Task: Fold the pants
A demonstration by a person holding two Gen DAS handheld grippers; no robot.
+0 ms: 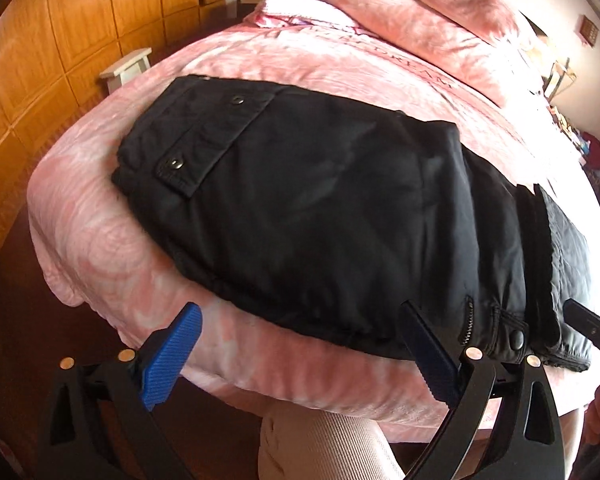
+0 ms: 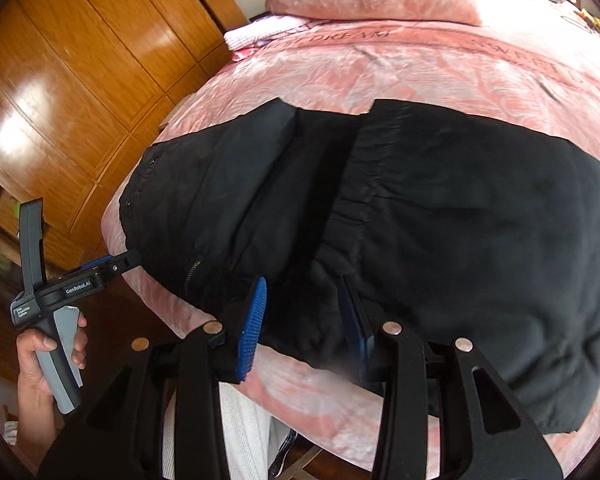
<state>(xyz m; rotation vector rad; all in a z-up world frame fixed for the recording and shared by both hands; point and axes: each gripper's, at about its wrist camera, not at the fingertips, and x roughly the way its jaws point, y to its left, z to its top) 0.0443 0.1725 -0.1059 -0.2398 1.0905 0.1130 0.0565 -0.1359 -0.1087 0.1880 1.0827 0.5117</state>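
Black padded pants [image 1: 320,208] lie folded in a thick bundle across the near corner of a pink bed [image 1: 112,264]. A flap pocket with snaps [image 1: 204,148] shows at the left end, the waistband with a snap and zipper at the near right. My left gripper [image 1: 304,344] is open, its blue pads just before the pants' near edge, holding nothing. In the right wrist view the pants [image 2: 460,220] fill the middle. My right gripper [image 2: 304,316] is open at the near edge by the waistband, touching or just above the cloth. The left gripper's body [image 2: 56,288] shows at the left there.
Pink pillows [image 1: 420,12] lie at the head of the bed. A wooden wardrobe [image 1: 60,40] stands to the left, with a small white stool [image 1: 128,66] beside the bed. My leg in light trousers [image 1: 324,448] is against the bed's front edge. Clutter sits at the far right.
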